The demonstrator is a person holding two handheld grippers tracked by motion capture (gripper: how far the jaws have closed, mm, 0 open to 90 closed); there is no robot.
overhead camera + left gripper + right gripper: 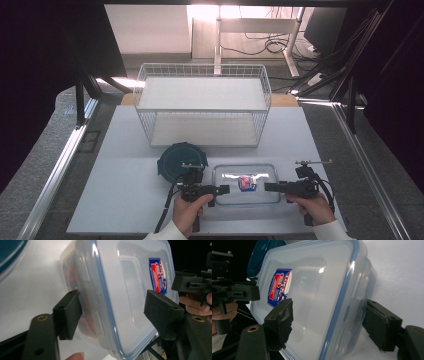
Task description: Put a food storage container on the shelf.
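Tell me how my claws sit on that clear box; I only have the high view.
Observer: In the left gripper view, the left claw straddles one end of the box, with one jaw over its top and one beside its side.
Operator: Report the right one.
Observer: The right claw straddles the opposite end the same way. I cannot tell whether its pads press.
Operator: Check inside the box.
Observer: Reddish contents show through the wall in the left gripper view.

the wire basket (202,105) blocks the table's (120,200) far half. the blue lid (175,160) crowds the container's (245,184) left; bare table lies right.
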